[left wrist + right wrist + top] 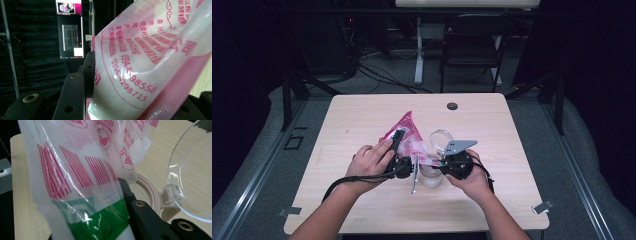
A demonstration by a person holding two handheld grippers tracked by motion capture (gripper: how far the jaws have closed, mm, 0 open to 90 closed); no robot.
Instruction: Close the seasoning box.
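Observation:
A pink-and-white printed plastic bag (406, 131) is held up over the middle of the table. My left gripper (398, 137) is shut on it; in the left gripper view the bag (140, 65) bulges between the black jaws. My right gripper (434, 161), which carries a grey plate, is shut on the bag's lower edge, where red stripes and a green band (82, 195) show. A clear jar (431, 176) stands just under the bag, between my two hands. Its beige rim (150, 192) shows in the right gripper view, and its hinged clear lid (190, 182) stands open.
A thin metal utensil (414, 176) lies beside the jar. A black grommet (452, 106) sits near the table's far edge. A dark chair (472, 45) stands beyond the table. A lit monitor (71, 27) shows in the dark background.

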